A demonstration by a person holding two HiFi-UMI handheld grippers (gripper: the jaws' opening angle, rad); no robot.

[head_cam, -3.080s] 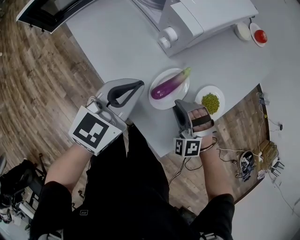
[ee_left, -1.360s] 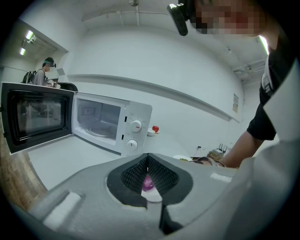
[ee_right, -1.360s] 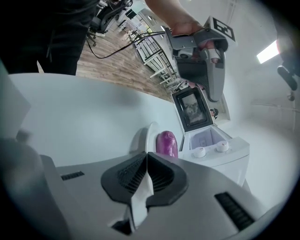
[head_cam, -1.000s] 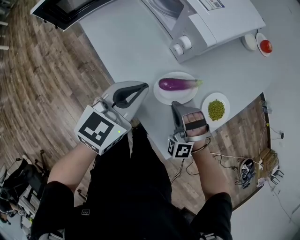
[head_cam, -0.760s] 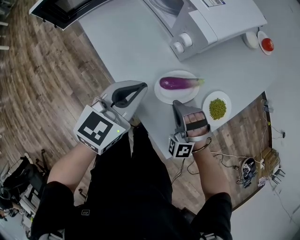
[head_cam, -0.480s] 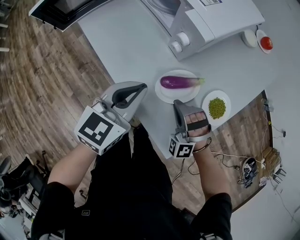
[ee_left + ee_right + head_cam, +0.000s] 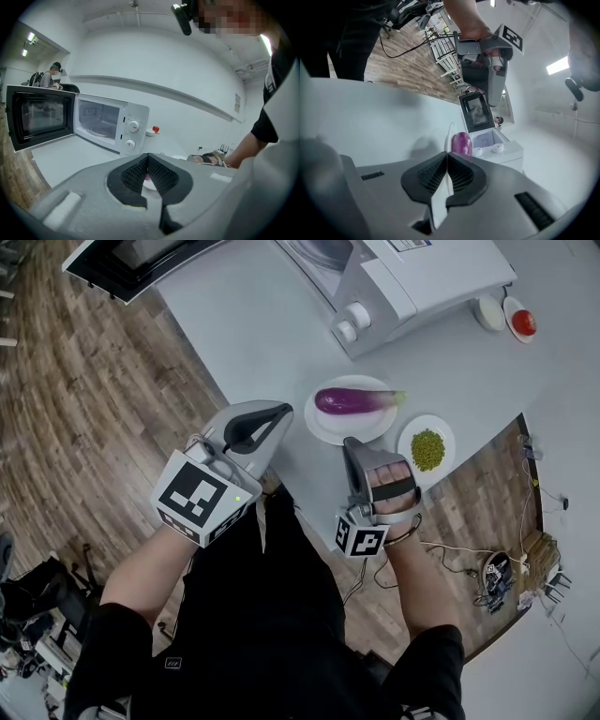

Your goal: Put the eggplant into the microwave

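Observation:
The purple eggplant [image 7: 349, 401] lies on a white plate [image 7: 328, 430] in the middle of the grey table. In the right gripper view the eggplant [image 7: 462, 143] shows end-on just past the jaws. My right gripper [image 7: 350, 443] hovers at the plate's near rim, shut and empty. My left gripper [image 7: 284, 410] is left of the plate, also shut on nothing. The white microwave [image 7: 412, 277] stands at the back with its door [image 7: 122, 263] swung open to the left. The left gripper view looks into the open microwave [image 7: 101, 123].
A plate of green peas [image 7: 427, 448] sits right of the eggplant's plate, by the table's front corner. A tomato on a saucer [image 7: 523, 322] and a small white bowl [image 7: 487, 310] stand right of the microwave. Wooden floor lies left of the table.
My right gripper has lifted slightly beside the plate. The left gripper has stayed put, and both remain shut. The eggplant has not moved on its plate.

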